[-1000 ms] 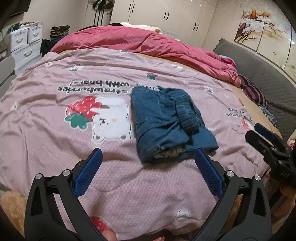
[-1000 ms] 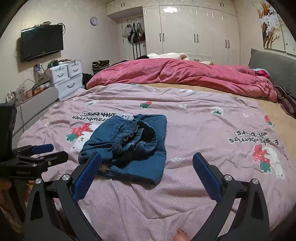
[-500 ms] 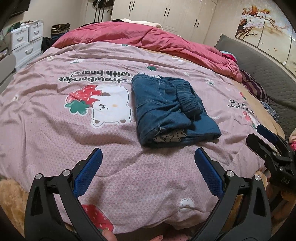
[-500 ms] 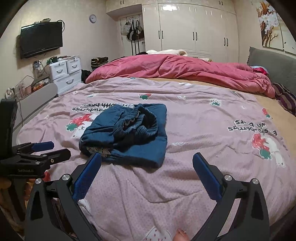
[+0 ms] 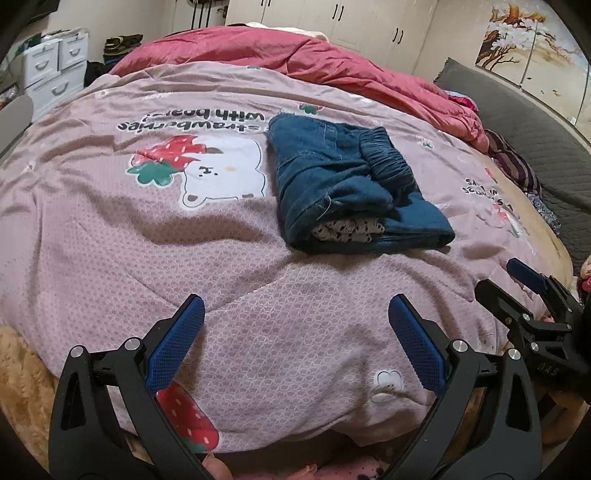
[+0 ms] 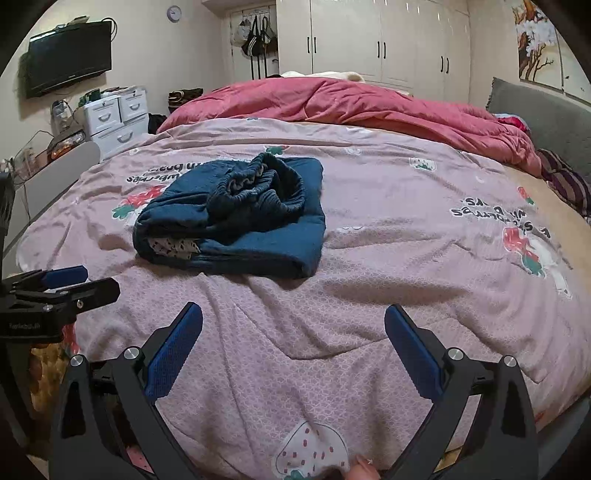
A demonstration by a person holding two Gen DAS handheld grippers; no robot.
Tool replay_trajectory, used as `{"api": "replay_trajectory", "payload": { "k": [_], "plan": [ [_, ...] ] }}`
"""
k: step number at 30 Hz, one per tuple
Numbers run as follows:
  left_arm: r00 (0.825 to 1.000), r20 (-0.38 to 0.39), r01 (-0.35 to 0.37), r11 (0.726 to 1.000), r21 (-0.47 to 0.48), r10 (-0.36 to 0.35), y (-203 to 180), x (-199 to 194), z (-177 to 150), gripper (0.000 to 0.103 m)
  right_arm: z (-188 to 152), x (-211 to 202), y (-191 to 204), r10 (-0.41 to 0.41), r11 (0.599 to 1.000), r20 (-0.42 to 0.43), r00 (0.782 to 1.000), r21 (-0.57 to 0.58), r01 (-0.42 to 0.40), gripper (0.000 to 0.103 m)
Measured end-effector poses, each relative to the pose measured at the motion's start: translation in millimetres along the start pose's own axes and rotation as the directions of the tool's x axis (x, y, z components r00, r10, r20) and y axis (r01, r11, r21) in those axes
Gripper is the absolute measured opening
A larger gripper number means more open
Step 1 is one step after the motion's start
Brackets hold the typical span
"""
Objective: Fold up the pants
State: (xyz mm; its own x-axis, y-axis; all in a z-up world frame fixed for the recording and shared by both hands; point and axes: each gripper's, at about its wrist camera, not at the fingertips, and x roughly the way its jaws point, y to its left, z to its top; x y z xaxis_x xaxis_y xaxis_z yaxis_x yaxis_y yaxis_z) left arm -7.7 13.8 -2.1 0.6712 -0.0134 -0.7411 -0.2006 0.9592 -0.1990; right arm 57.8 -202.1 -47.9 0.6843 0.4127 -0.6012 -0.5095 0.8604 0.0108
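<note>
Where the pink strawberry-print quilt (image 5: 110, 229) curves down over the bed's near edge, broad bare fabric separates both tools from the folded dark-blue denim pants (image 5: 343, 192), which lie mid-quilt, short of the rumpled red duvet (image 6: 351, 103). Left tongs (image 5: 295, 325) and right tongs (image 6: 293, 328) hover level, spread wide, holding nothing.

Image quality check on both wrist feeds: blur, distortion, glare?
Left wrist: heavy fisheye bowing, dark corners, pants sharp, soft shadow creases on the pink quilt. Right wrist: same vignette, glare on the wardrobe top, pants crisp.
</note>
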Motion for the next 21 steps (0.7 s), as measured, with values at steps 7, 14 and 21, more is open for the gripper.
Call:
{"api": "replay_trajectory", "payload": {
  "k": [7,14,21],
  "plan": [
    [1.000,0.000,-0.013,1.000,0.002,0.013,-0.1,1.1,0.5,0.094,0.8,3.0,-1.3,0.005,1.000,-0.008,1.000,0.011,-0.005,0.099],
    [1.000,0.005,-0.020,1.000,0.002,0.020,-0.1,-0.3,1.4,0.094,0.0,5.2,-1.0,0.005,1.000,-0.015,1.000,0.014,-0.005,0.099],
    [1.000,0.002,-0.025,1.000,-0.001,0.025,1.1,-1.1,2.4,0.094,0.1,5.9,-1.9,0.006,1.000,-0.018,1.000,0.019,-0.006,0.099]
  ]
}}
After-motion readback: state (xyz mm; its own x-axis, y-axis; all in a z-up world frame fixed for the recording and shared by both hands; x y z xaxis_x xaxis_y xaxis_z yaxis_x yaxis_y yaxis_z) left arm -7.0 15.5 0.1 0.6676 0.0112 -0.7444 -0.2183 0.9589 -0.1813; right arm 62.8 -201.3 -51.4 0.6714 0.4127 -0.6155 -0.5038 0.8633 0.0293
